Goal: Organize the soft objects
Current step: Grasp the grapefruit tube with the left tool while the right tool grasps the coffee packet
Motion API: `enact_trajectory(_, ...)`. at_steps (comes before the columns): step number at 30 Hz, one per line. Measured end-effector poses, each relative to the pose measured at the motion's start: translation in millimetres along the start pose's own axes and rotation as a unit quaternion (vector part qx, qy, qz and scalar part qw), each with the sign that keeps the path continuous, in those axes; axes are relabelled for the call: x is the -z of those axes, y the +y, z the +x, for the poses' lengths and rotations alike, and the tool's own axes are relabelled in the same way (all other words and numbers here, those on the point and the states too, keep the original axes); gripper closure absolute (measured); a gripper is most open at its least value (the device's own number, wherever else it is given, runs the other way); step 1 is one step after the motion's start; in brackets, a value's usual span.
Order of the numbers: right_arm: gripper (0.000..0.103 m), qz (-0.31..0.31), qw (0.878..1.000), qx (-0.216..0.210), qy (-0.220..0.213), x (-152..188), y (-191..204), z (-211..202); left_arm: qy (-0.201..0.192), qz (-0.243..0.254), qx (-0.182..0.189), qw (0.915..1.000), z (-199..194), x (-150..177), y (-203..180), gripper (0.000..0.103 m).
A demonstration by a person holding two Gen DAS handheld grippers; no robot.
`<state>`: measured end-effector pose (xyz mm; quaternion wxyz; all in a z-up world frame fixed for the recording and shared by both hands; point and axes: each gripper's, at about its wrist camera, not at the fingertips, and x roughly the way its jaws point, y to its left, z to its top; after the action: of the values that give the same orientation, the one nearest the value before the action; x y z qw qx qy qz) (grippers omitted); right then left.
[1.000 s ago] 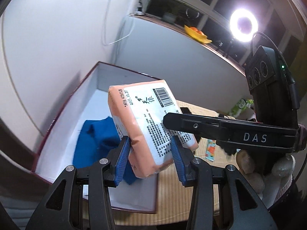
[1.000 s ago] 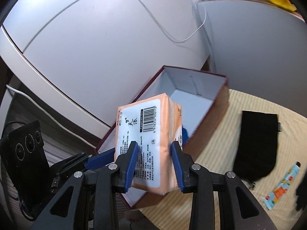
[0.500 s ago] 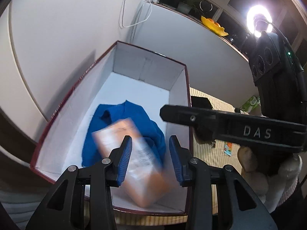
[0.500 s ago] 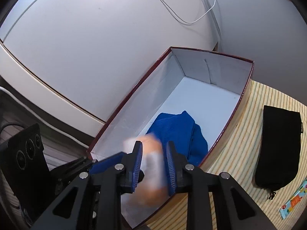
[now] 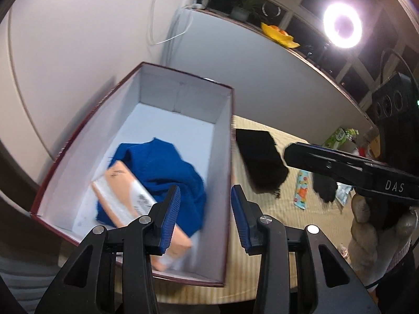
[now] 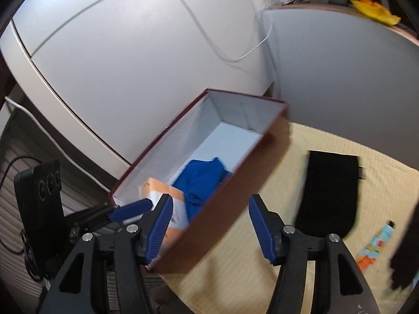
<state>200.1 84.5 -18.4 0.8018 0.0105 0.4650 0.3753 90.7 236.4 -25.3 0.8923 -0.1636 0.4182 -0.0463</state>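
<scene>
A maroon box (image 5: pixel 183 74) with a white inside holds a crumpled blue cloth (image 5: pixel 162 167). An orange tissue pack (image 5: pixel 120 191) lies tilted in the box's near end, partly on the cloth. My left gripper (image 5: pixel 205 201) hangs open and empty over the box's near right corner. My right gripper (image 6: pixel 210 206) is over the box's brown outer wall (image 6: pixel 248 172); its jaws are opening with nothing gripped. From there the blue cloth (image 6: pixel 201 175) and orange pack (image 6: pixel 162 191) show inside. A black pouch (image 6: pixel 330 196) lies on the striped mat to the right.
A colourful flat packet (image 6: pixel 374 246) lies on the mat (image 6: pixel 327 144) right of the pouch, and a dark object (image 6: pixel 403 261) sits at the right edge. A white wall stands behind the box. A gloved hand (image 5: pixel 366 222) holds the right gripper. A ring light (image 5: pixel 341 24) shines above.
Both grippers held the orange pack above the box a second ago. It dropped and now lies in the box. The right gripper has swung right and its jaws have widened.
</scene>
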Motion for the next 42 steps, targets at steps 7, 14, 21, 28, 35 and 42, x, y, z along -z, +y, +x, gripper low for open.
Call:
enact_trajectory(7, 0.041, 0.025, 0.999, 0.035, -0.028, 40.1, -51.0, -67.3, -0.001, 0.028, 0.029, 0.9992, 0.9, 9.8, -43.0, 0.063)
enact_trajectory(14, 0.041, 0.069, 0.991, 0.097, -0.059, 89.0, -122.8, -139.9, 0.008, 0.070, 0.048, 0.9964, 12.3, 22.0, -94.3, 0.063)
enact_trajectory(21, 0.041, 0.104, 0.980, 0.152, -0.071, 148.5, -169.9, -196.8, 0.030, 0.110, 0.067, 0.9912, 39.3, 29.9, -143.6, 0.062)
enact_trajectory(28, 0.041, 0.127, 0.974, 0.179, -0.058, 213.6, -182.2, -210.0, 0.054, 0.155, 0.065, 0.9843, 74.9, 37.3, -181.1, 0.061)
enact_trajectory(35, 0.041, 0.147, 0.971, 0.188, -0.022, 265.2, -179.1, -184.5, 0.074, 0.191, 0.052, 0.9774, 115.6, 36.7, -205.3, 0.055)
enact_trajectory(42, 0.041, 0.157, 0.968, 0.194, -0.008, 282.7, -176.4, -166.4, 0.095, 0.197, 0.036, 0.9750, 156.7, 32.3, -215.8, 0.055)
